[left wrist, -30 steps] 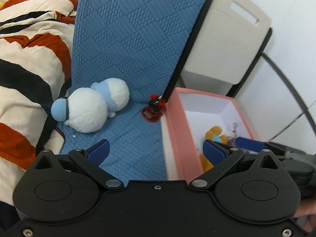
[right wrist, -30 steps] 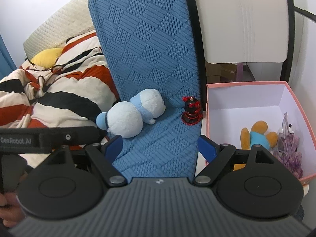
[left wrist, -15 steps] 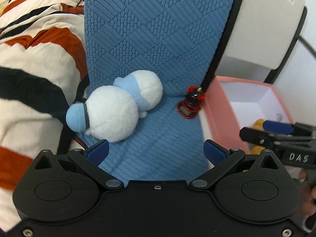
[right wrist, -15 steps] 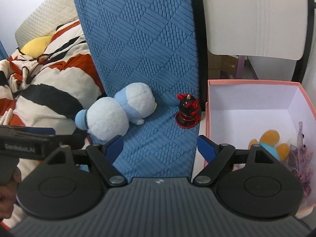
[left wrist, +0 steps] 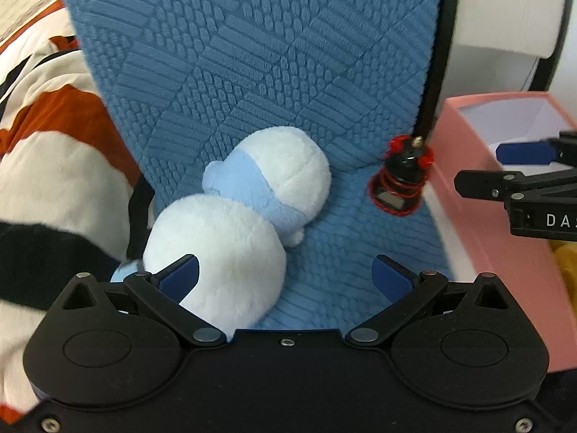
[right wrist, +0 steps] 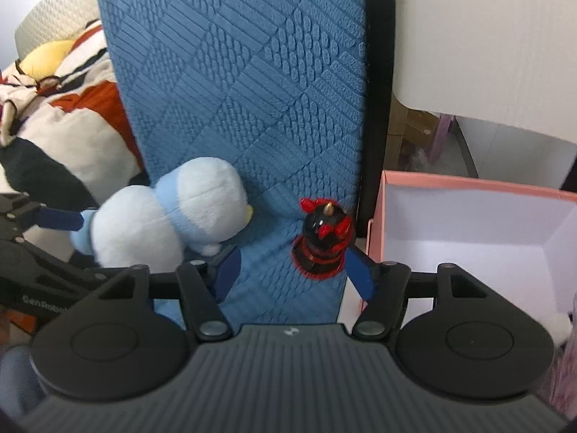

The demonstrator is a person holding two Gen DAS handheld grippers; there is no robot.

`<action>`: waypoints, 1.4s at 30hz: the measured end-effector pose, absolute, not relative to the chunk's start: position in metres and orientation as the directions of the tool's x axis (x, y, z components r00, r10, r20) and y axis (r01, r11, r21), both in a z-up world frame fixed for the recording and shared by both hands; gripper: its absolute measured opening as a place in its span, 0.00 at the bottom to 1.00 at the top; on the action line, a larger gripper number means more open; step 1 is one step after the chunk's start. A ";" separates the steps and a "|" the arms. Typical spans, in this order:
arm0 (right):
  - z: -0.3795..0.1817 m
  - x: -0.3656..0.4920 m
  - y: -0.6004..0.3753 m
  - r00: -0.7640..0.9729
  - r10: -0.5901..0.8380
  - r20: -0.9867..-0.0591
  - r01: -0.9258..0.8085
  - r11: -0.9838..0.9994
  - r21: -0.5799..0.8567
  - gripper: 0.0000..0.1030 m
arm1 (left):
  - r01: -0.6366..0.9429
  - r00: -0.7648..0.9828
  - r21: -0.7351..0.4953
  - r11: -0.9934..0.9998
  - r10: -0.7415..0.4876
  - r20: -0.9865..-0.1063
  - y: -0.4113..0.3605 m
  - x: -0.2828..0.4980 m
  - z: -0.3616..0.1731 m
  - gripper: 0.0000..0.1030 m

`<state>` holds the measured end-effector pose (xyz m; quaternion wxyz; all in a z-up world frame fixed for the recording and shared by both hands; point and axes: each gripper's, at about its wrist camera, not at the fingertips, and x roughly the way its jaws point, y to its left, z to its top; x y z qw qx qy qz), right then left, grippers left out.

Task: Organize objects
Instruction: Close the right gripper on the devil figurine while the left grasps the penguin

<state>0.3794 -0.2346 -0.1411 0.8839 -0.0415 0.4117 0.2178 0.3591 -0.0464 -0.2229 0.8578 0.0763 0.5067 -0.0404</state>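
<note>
Both grippers have dropped closer to the toys on the blue mat (left wrist: 274, 83).
Left gripper (left wrist: 285, 274) hangs open over the white plush (left wrist: 216, 252); right gripper (right wrist: 292, 270), jaws just closing but untouching, brackets the black-and-red figurine (right wrist: 322, 240) beside the pink box (right wrist: 468, 195).

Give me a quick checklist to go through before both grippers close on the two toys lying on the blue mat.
1. Left gripper open: ok, jaws wide.
2. White and blue plush toy centred between the left jaws: not ok, it sits toward the left finger.
3. Right gripper open: ok; its jaws have just been closing, pads not yet pressing.
4. Black and red figurine between the right jaws: ok, close to the right finger.
5. Figurine upright on the blue mat: ok.
6. Room left in the pink box: ok, its white floor is largely bare.
</note>
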 end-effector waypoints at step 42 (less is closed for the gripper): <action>-0.212 0.448 -0.190 0.499 0.178 -0.848 -0.662 0.710 -0.240 0.52 | 0.325 0.487 0.423 0.846 0.234 -0.842 -0.039 0.423 -0.279 0.65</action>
